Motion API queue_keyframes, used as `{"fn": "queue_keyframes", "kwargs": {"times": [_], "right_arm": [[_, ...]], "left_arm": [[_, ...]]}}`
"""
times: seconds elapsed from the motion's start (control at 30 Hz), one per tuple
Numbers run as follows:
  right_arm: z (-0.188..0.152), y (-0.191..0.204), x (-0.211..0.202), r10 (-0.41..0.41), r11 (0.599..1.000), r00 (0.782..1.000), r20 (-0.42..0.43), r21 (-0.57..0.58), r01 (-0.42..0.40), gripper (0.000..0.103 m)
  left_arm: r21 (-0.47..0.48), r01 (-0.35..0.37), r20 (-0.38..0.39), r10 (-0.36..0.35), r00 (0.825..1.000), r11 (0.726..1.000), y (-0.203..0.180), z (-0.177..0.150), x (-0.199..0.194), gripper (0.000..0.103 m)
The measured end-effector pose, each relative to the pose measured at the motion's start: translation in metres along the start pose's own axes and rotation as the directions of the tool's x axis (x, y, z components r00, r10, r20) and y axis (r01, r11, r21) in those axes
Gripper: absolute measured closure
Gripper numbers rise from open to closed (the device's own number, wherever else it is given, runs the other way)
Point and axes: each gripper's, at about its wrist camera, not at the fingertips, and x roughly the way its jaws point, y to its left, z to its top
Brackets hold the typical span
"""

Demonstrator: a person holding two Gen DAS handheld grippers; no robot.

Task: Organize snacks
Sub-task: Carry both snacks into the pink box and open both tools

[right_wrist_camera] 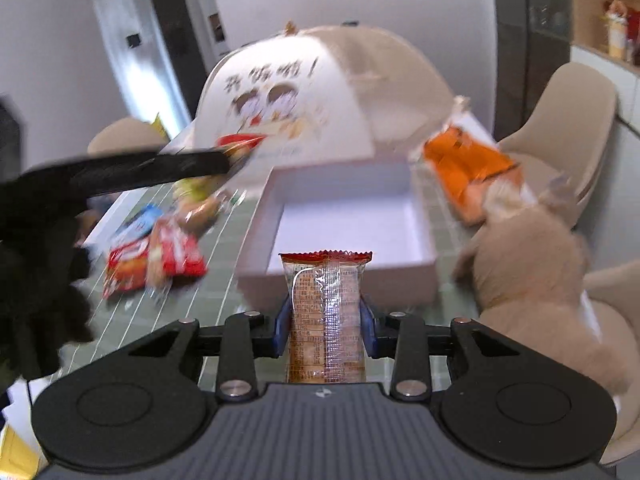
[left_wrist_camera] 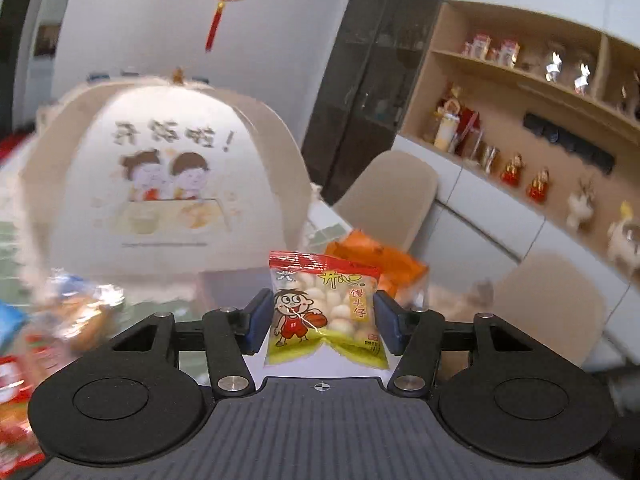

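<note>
Left gripper: I see it pinching a snack bag, frame centre.
Right gripper: I see it clamping a cracker pack, lower centre.

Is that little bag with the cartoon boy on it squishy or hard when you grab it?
Probably squishy: the bag looks puffy, and its bottom edge is puckered between the left gripper's pads. It's likely light, being mostly small round puffs. The shiny wrapper could be slippery, and a hard squeeze might crush the puffs.

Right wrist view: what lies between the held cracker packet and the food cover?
The open white box, apparently empty, sits between the cracker packet and the food cover, in the right wrist view.
</note>
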Motion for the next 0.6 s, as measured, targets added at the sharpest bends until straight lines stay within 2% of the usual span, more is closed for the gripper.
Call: {"fn": "queue_keyframes", "kwargs": {"times": [0.07, 0.17, 0.27, 0.37, 0.4, 0.43, 0.47, 0.5, 0.53, 0.57, 0.6], "right_arm": [[0.012, 0.003, 0.005, -0.003, 1.000, 1.000, 0.007, -0.004, 0.003, 0.068], [0.030, 0.004, 0.017, -0.032, 0.999, 0.999, 0.000, 0.006, 0.032, 0.068], [0.049, -0.001, 0.031, -0.057, 0.998, 0.998, 0.010, 0.026, 0.057, 0.068], [0.072, -0.003, 0.063, -0.070, 0.997, 0.997, 0.023, 0.034, 0.069, 0.067], [0.079, -0.002, 0.075, -0.078, 0.997, 0.996, 0.040, 0.024, 0.077, 0.064], [0.084, 0.000, 0.089, -0.100, 0.995, 0.994, 0.048, 0.000, 0.100, 0.053], [0.090, 0.005, 0.107, -0.144, 0.989, 0.989, 0.027, -0.041, 0.145, 0.047], [0.096, 0.012, 0.125, -0.191, 0.979, 0.982, -0.006, -0.080, 0.190, 0.047], [0.101, 0.019, 0.135, -0.199, 0.977, 0.980, -0.030, -0.090, 0.195, 0.047], [0.106, 0.027, 0.141, -0.160, 0.984, 0.986, -0.048, -0.083, 0.156, 0.047], [0.112, 0.037, 0.145, -0.078, 0.995, 0.995, -0.057, -0.061, 0.074, 0.047]], "left_arm": [[-0.058, -0.017, -0.080, 0.012, 0.997, 0.998, 0.014, 0.003, 0.043, 0.045], [-0.105, -0.035, -0.091, 0.025, 0.996, 0.994, 0.029, -0.009, 0.068, 0.046], [-0.135, 0.002, -0.059, -0.010, 0.998, 0.991, 0.042, -0.018, 0.054, 0.046], [-0.122, -0.050, -0.034, 0.046, 0.998, 0.991, 0.057, -0.022, 0.031, 0.046], [-0.129, -0.074, -0.037, 0.070, 0.997, 0.989, 0.063, -0.025, 0.022, 0.046], [-0.146, -0.093, -0.042, 0.087, 0.995, 0.985, 0.070, -0.029, 0.015, 0.046], [-0.163, -0.112, -0.049, 0.105, 0.993, 0.980, 0.078, -0.034, 0.007, 0.046], [-0.186, -0.134, -0.058, 0.125, 0.990, 0.973, 0.087, -0.039, -0.002, 0.046], [-0.202, -0.157, -0.062, 0.148, 0.987, 0.967, 0.095, -0.044, -0.011, 0.046], [-0.218, -0.187, -0.061, 0.178, 0.982, 0.958, 0.105, -0.050, -0.020, 0.046], [-0.234, -0.216, -0.058, 0.208, 0.976, 0.948, 0.114, -0.054, -0.027, 0.046]]}}
